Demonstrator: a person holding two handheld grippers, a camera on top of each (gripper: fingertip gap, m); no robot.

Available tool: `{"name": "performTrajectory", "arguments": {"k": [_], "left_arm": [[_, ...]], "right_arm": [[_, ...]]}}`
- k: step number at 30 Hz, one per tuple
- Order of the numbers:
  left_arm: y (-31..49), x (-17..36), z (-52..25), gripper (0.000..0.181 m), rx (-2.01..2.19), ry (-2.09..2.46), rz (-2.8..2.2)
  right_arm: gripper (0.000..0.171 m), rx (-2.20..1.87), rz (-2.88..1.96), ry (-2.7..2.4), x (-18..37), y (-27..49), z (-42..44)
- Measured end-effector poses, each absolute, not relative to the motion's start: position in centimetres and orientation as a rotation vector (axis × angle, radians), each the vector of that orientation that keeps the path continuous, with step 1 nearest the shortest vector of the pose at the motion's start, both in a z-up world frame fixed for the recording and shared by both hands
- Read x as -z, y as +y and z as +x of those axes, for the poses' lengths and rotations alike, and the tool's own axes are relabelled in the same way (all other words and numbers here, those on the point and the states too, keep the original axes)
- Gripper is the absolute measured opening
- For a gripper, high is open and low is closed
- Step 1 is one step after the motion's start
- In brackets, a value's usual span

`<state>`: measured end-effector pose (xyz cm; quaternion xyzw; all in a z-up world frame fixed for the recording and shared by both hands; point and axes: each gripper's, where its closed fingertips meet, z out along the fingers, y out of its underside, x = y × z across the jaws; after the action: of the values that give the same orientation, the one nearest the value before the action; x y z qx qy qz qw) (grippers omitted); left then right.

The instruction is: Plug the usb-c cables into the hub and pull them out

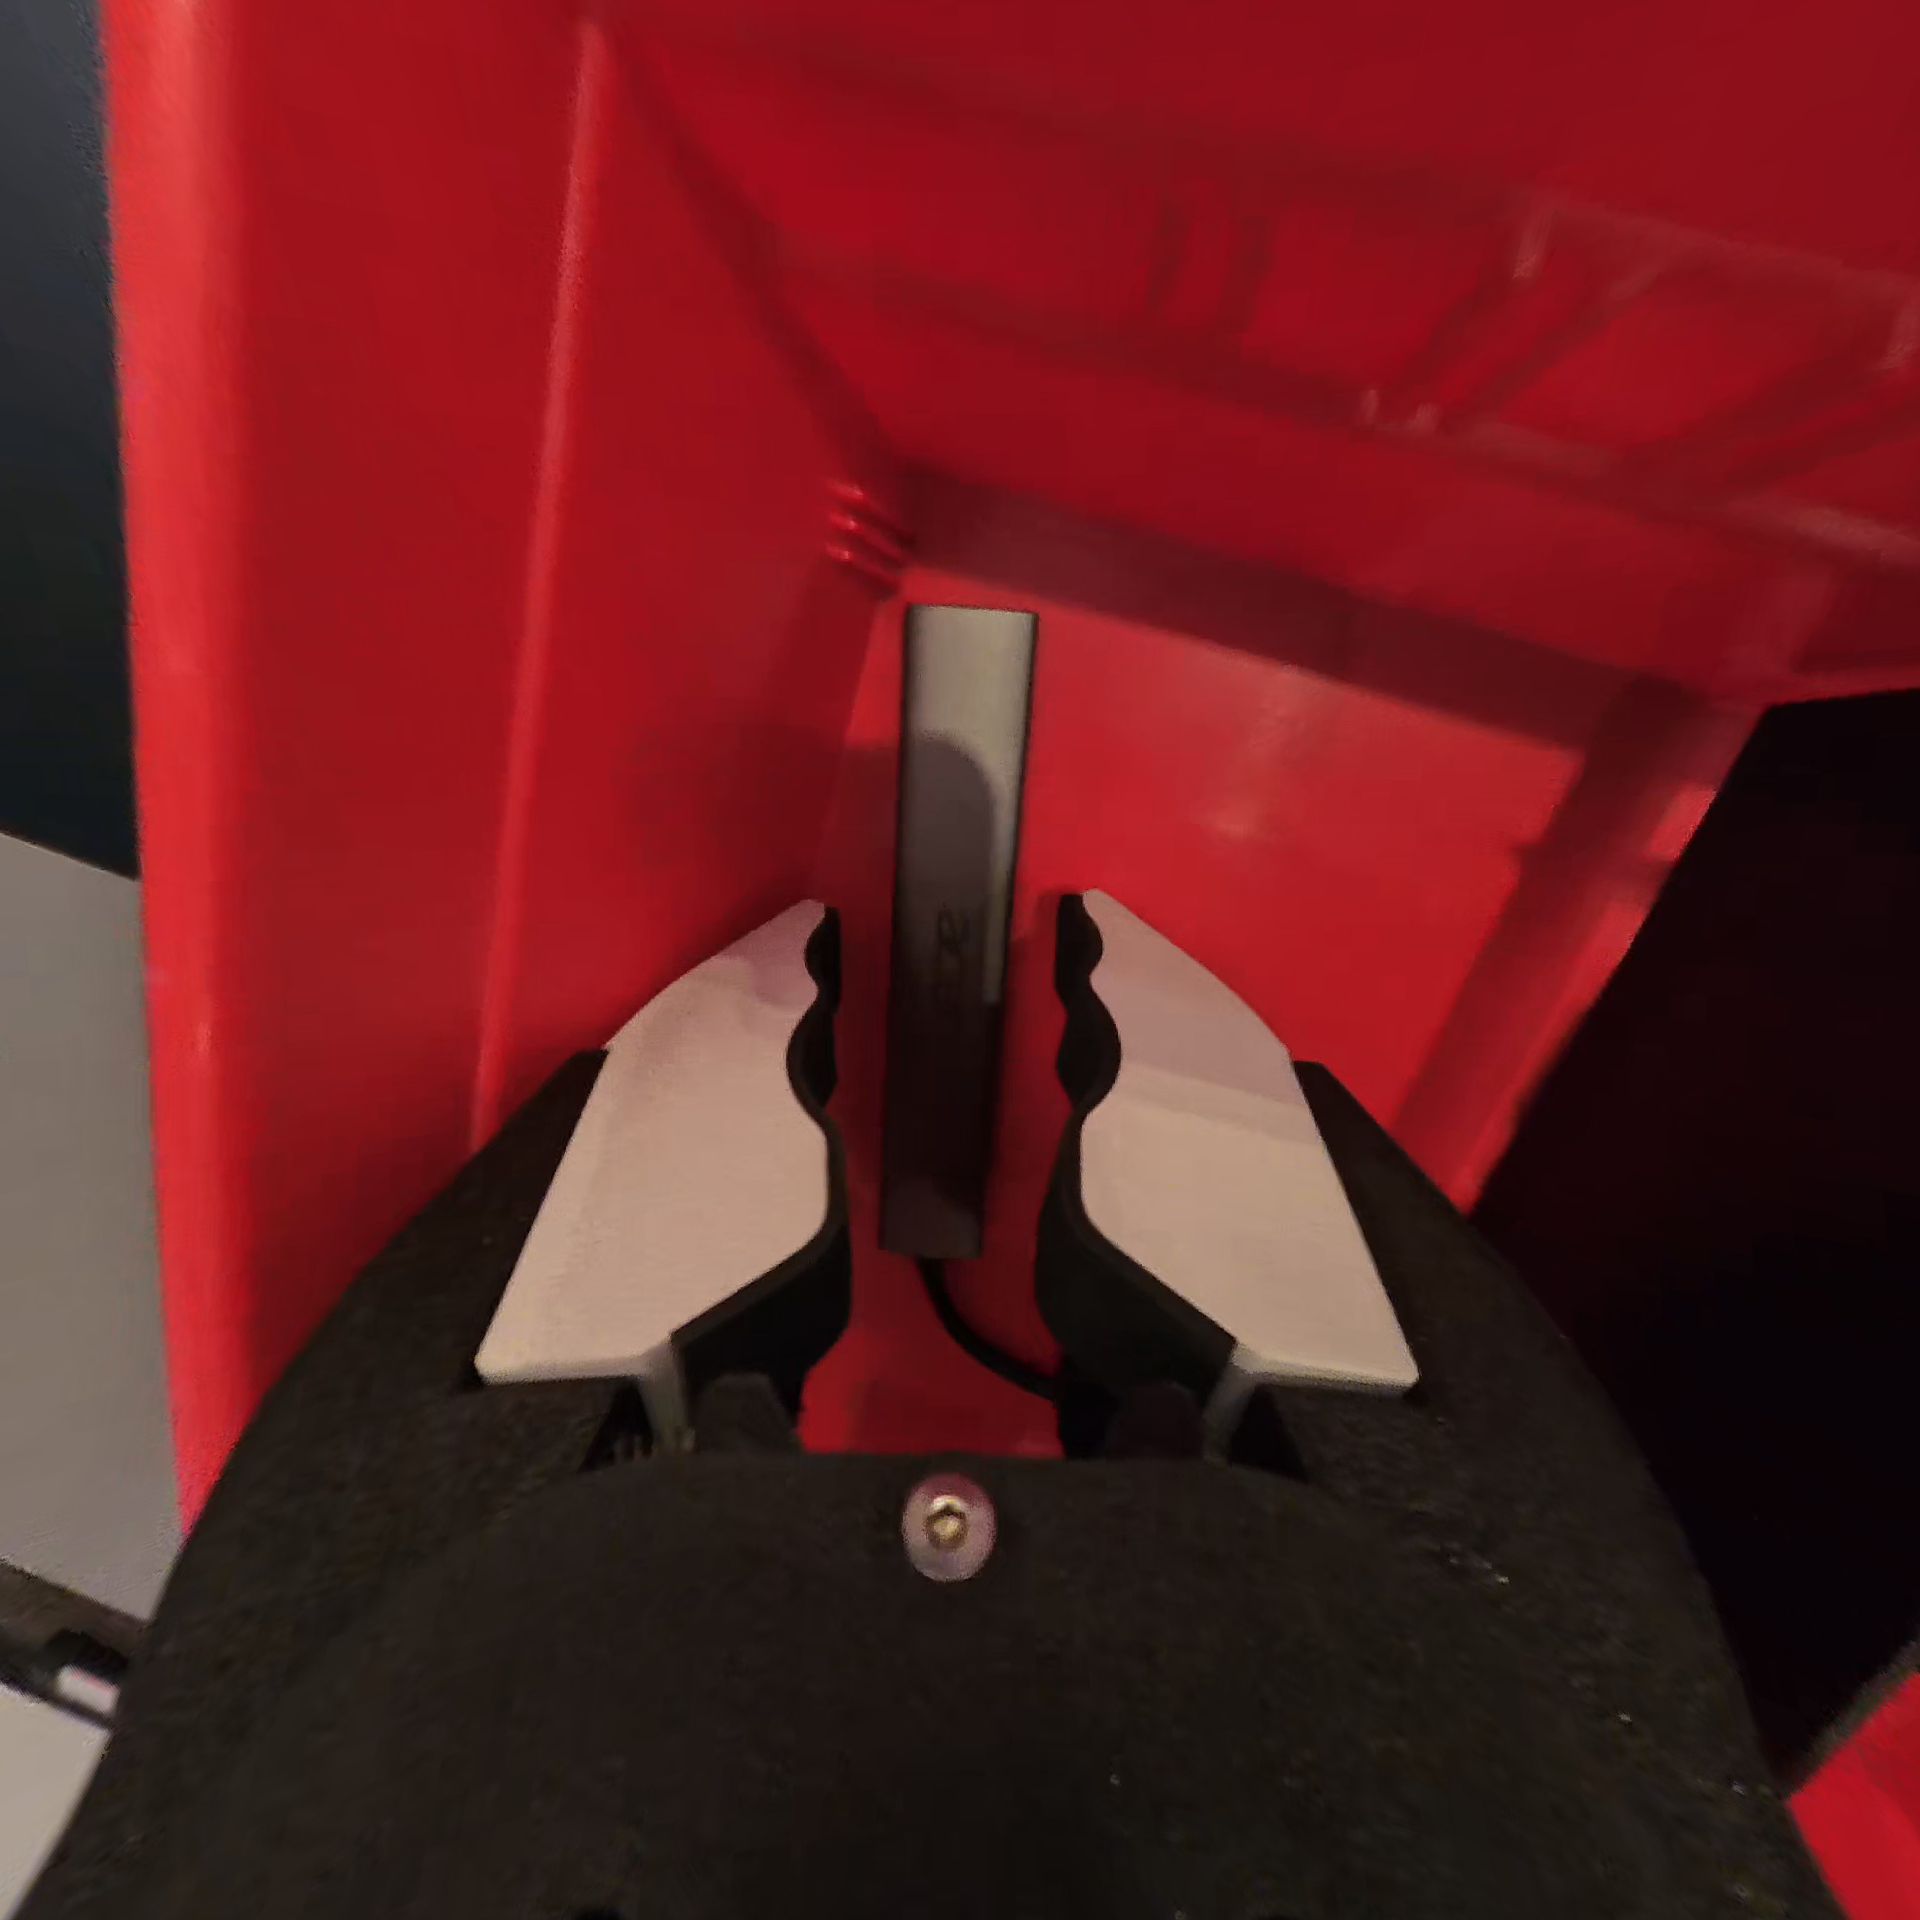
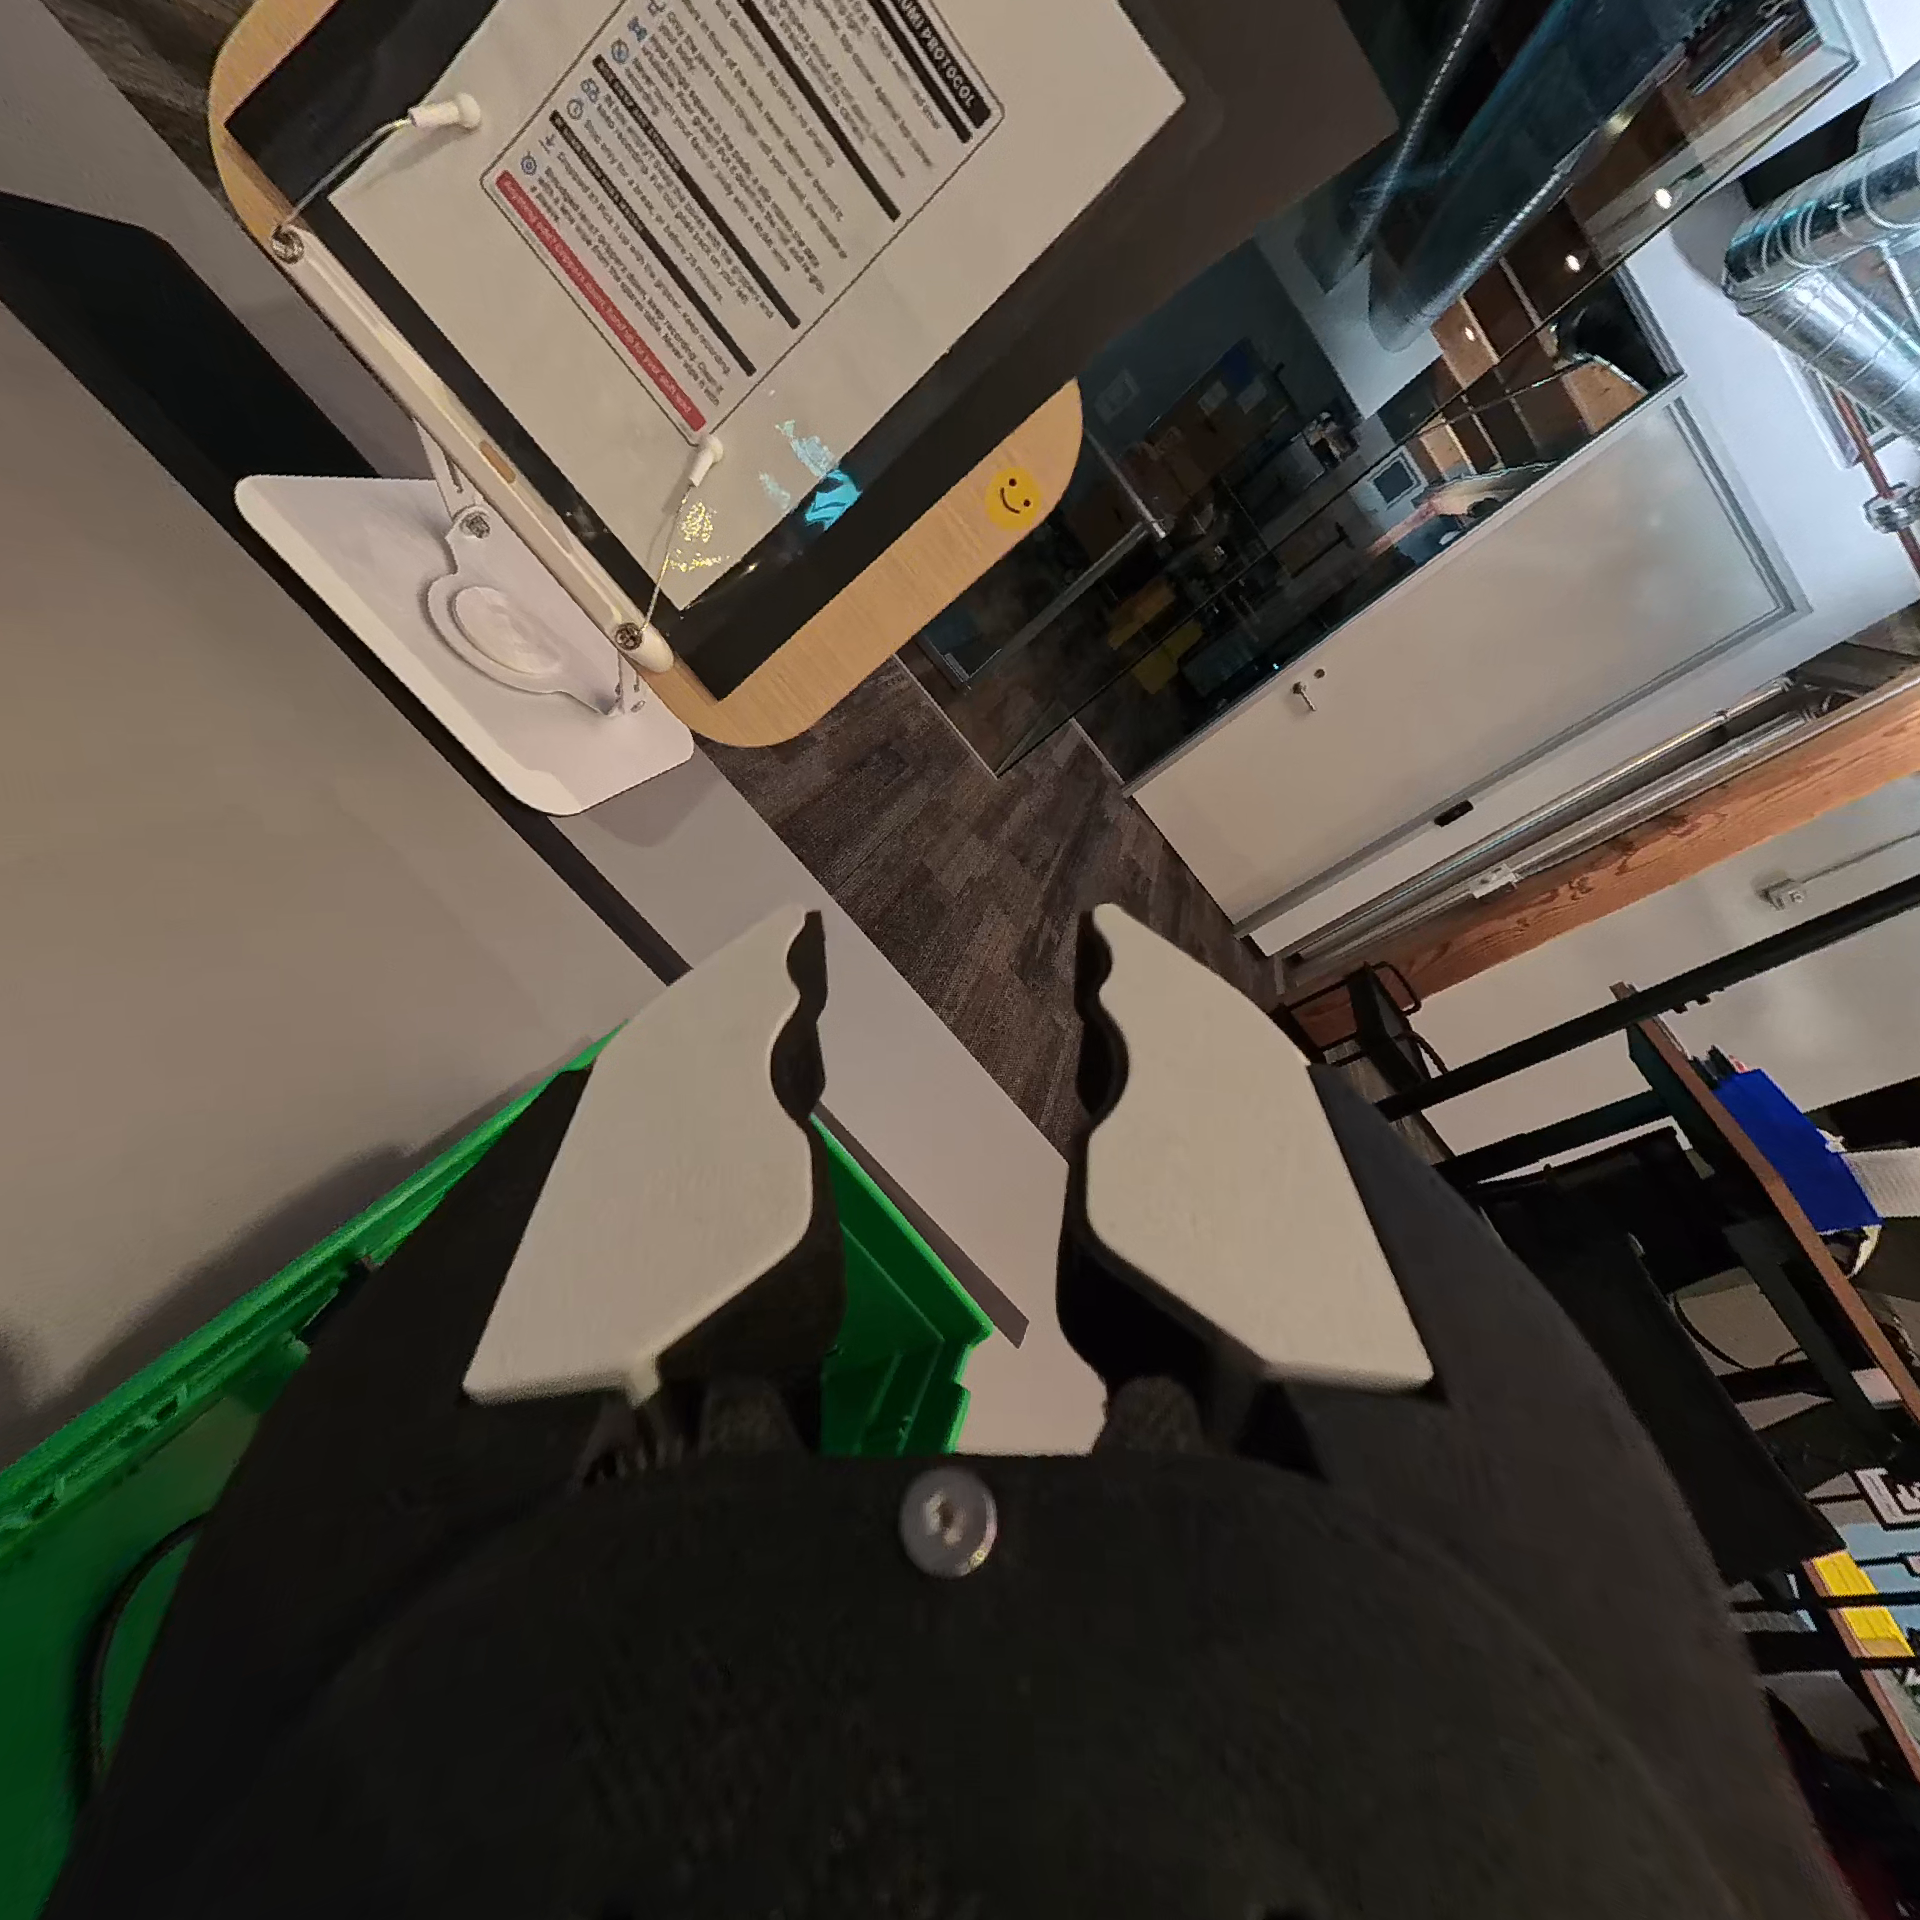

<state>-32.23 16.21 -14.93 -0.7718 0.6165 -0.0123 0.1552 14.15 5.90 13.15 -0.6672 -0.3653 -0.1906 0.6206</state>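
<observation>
A slim grey hub lies on the floor of a red bin, close along the bin's left wall. A short black cable leaves its near end. My left gripper is open, with its fingers on either side of the hub's near half and a gap on both sides. My right gripper is open and empty, tilted, held above the corner of a green bin on the grey table. No loose USB-C cable shows in either view.
A wood-framed board with a printed sheet stands on a white base at the table's far edge. Beyond it are carpet floor, glass walls and dark shelving. A dark area lies right of the red bin. My right fingertips sit around 55 cm from my left ones.
</observation>
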Motion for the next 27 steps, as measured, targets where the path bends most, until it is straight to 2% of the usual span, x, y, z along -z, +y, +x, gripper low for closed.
{"name": "performTrajectory", "arguments": {"k": [5, 13, 27], "left_arm": [[15.4, 15.1, -32.1, 0.023, 0.114, 1.763, -2.247], [16.8, 14.4, -34.5, 0.022, -0.295, 1.758, -2.175], [19.7, 3.1, -34.0, 0.022, -0.798, 1.466, -1.474]], "right_arm": [[0.047, 0.442, -1.54, -0.876, -12.7, 6.0, 13.6], [0.047, 0.437, -1.532, -0.896, -12.6, 5.9, 13.3], [0.047, 0.425, -1.501, -0.899, -13.2, 5.6, 12.7]]}}
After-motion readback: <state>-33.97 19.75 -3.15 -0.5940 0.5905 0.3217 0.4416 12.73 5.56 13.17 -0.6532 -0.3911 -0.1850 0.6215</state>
